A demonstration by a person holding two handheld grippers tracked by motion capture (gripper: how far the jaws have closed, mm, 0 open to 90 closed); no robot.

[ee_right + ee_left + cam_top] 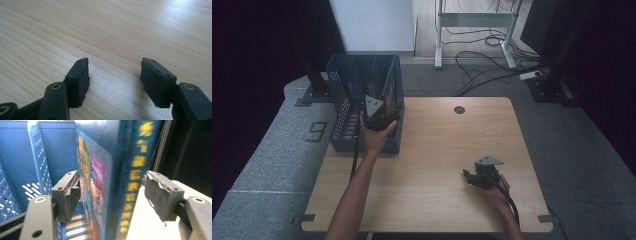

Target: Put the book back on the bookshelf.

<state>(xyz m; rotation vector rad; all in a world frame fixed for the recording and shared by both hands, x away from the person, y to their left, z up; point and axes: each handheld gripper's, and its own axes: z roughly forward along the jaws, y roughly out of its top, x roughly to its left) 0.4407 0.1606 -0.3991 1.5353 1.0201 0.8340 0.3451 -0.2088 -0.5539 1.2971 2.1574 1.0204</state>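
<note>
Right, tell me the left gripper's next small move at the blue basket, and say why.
Probably draw the left gripper straight back off the book. The book stands upright in the blue basket, and the gripper's jaws sit apart on either side of it with gaps showing, so it looks released. Backing out in line with the spine should avoid tipping it. The right gripper rests open over the table.

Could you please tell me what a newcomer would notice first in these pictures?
First the blue crate at the table's far left corner, where the left gripper stands open around an upright book with yellow spine lettering. Then the right gripper, open with nothing between its jaws, low over bare wood at the near right.
</note>
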